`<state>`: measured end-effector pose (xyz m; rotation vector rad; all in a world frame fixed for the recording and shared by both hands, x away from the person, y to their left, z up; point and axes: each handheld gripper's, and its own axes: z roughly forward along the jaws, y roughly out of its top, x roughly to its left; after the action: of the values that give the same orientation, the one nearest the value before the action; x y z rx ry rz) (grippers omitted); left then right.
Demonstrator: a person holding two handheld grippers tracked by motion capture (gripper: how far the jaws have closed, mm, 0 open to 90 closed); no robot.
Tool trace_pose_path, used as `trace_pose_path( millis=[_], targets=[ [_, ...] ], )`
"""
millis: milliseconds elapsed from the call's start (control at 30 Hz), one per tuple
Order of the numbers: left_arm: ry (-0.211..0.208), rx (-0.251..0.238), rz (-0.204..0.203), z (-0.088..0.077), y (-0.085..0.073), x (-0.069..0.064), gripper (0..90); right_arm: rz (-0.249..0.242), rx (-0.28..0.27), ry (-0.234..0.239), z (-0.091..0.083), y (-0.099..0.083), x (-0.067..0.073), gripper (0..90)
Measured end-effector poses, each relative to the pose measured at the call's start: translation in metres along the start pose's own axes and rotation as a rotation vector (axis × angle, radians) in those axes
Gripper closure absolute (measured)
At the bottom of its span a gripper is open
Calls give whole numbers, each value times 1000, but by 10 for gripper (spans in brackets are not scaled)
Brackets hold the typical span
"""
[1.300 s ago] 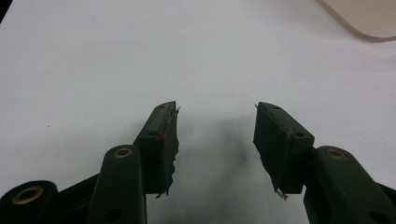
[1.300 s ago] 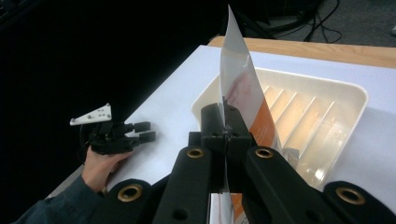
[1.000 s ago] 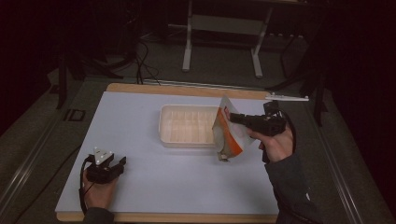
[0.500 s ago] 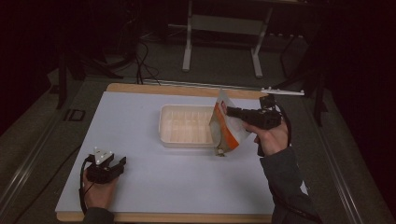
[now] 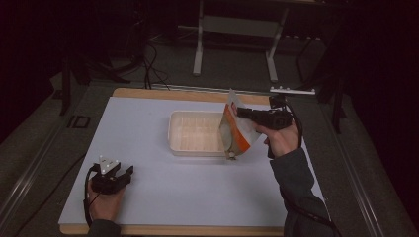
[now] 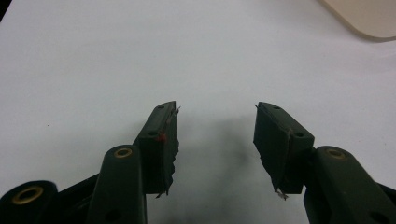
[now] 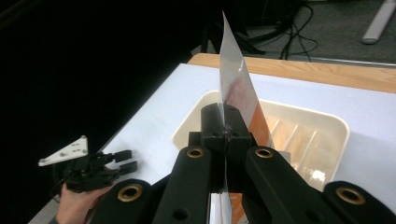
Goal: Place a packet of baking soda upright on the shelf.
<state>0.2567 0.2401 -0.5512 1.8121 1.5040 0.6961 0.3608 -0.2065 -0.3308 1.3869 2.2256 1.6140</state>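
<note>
The table [image 5: 148,133] carries a white sheet; its wooden edge shows at 12 o'clock and along the near side. A cream tray [image 5: 195,133] with ribbed dividers sits on the sheet just right of centre. Beyond the table, at 12 o'clock, stand metal frame legs [image 5: 200,44] and loose cables [image 5: 148,64] on the dark floor.

My right gripper [image 5: 240,113] is at 3 o'clock of the tray, held above the table and pointing toward 9 o'clock. Its jaws are clamped together on a pouch [image 5: 234,131], white and orange, gripped near its upper edge. The pouch hangs tilted, its lower end at the tray's near right corner; whether it touches the tray I cannot tell. In the right gripper view the pouch [image 7: 236,88] rises edge-on between the closed jaws, with the tray [image 7: 327,126] behind it.

My left gripper [image 5: 124,174] rests low on the sheet at 7 o'clock, well apart from the tray. In the left gripper view its jaws stand wide apart, holding nothing, with bare sheet between them and a tray corner [image 6: 369,18] at 1 o'clock.
</note>
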Motion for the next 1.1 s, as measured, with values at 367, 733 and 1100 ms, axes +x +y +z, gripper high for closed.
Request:
trace_pose_path(
  millis=[367, 733, 1100],
  targets=[
    [-1, -2, -2, 0, 0, 0, 492, 28, -16, -26, 13, 3, -3, 900],
    [-1, -5, -3, 0, 0, 0, 492, 59, -45, -50, 22, 5, -7, 900],
    [-2, -4, -1, 0, 0, 0, 492, 112, -77, -77, 35, 5, -16, 900]
  ],
)
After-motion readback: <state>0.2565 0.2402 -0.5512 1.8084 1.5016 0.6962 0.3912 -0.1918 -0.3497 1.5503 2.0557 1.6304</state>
